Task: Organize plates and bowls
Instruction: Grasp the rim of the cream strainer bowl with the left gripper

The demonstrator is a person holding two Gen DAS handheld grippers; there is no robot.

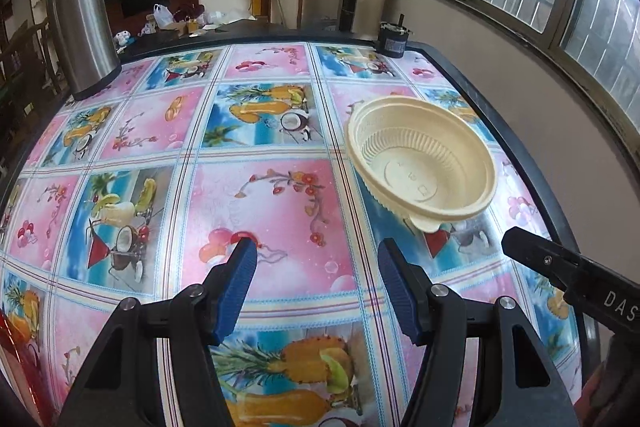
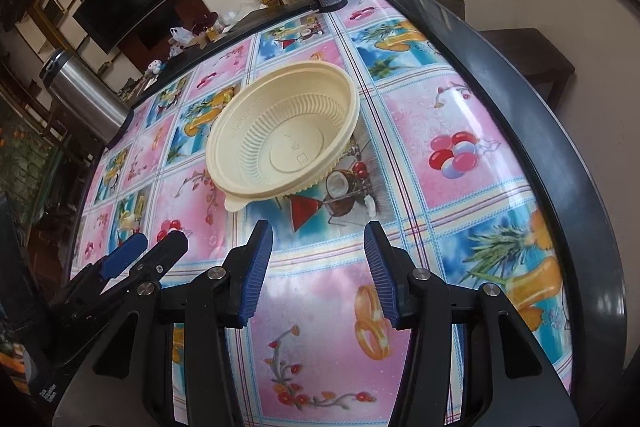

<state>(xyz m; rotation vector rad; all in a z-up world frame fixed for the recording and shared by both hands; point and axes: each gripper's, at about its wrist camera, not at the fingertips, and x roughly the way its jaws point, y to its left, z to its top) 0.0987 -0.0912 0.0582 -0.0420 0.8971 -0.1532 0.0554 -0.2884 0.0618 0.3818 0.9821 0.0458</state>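
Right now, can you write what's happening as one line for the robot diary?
bowl: cream, upright, empty, on table | left gripper: open, empty | right gripper: open, empty, short of bowl

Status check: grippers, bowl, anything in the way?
Left gripper and right gripper open, empty. Bowl upright on table, untouched. Path clear.

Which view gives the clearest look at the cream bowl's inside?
The right wrist view: the cream bowl sits near the middle, with its ribbed wall and the marks on its base plainly visible. The left wrist view shows the same bowl off to the right, seen at more of a slant, its base marks fainter.
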